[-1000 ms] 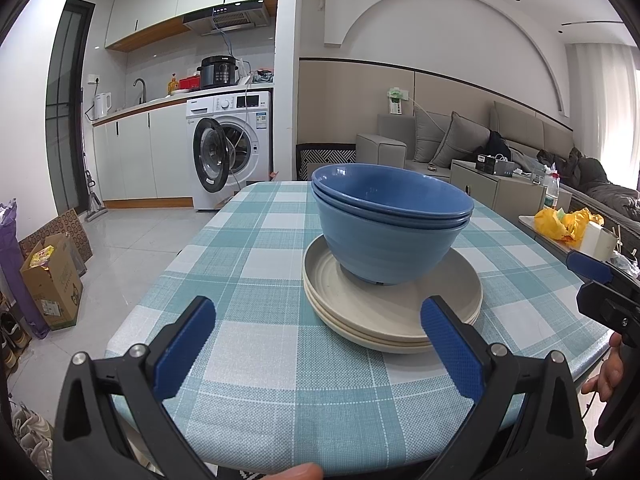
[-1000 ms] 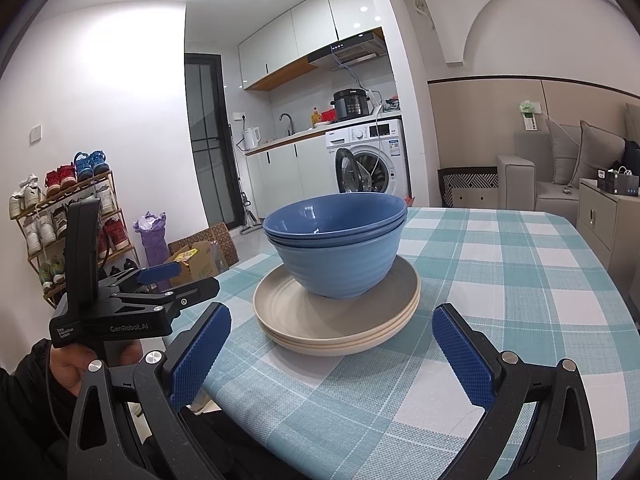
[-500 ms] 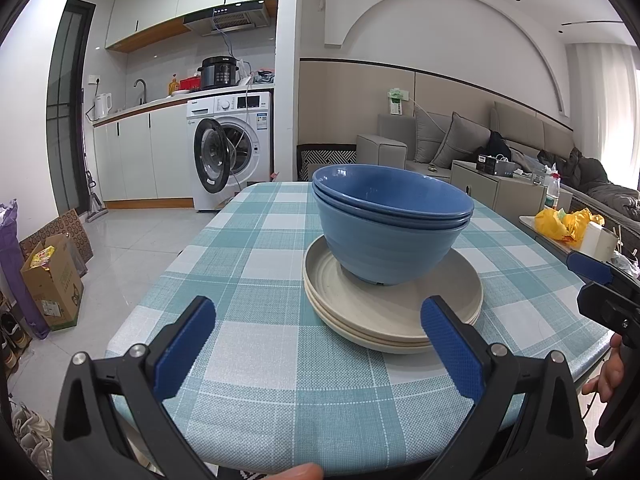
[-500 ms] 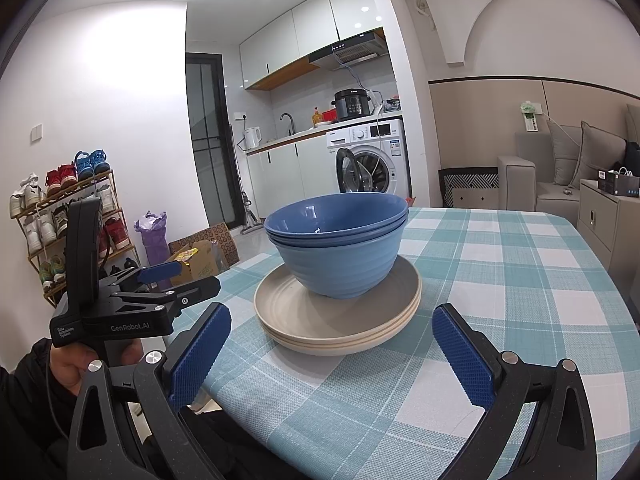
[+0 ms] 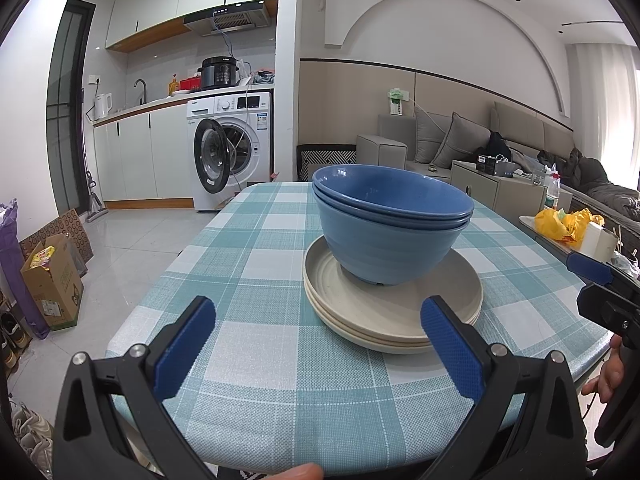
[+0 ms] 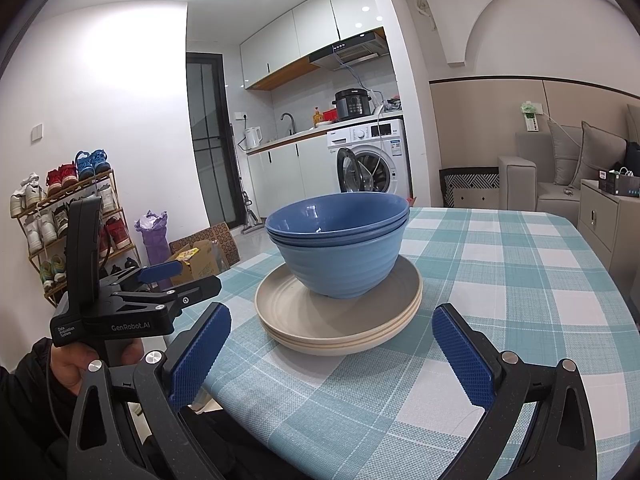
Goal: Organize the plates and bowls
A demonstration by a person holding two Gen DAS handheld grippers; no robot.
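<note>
On my desk (image 5: 256,248), checked cloth: blue bowls (image 5: 390,228), nested, sitting on stacked beige plates (image 5: 394,316), near the desk's front edge. My left tongs (image 5: 316,346) wide, holding nothing; right tongs (image 6: 330,354) wide, empty too, both short of the plates. Only right view has shoe rack (image 6: 60,216) & left unit's side, marked "GenRobot.AI". Only left view: yellow bag (image 5: 564,224), sofa.
</note>
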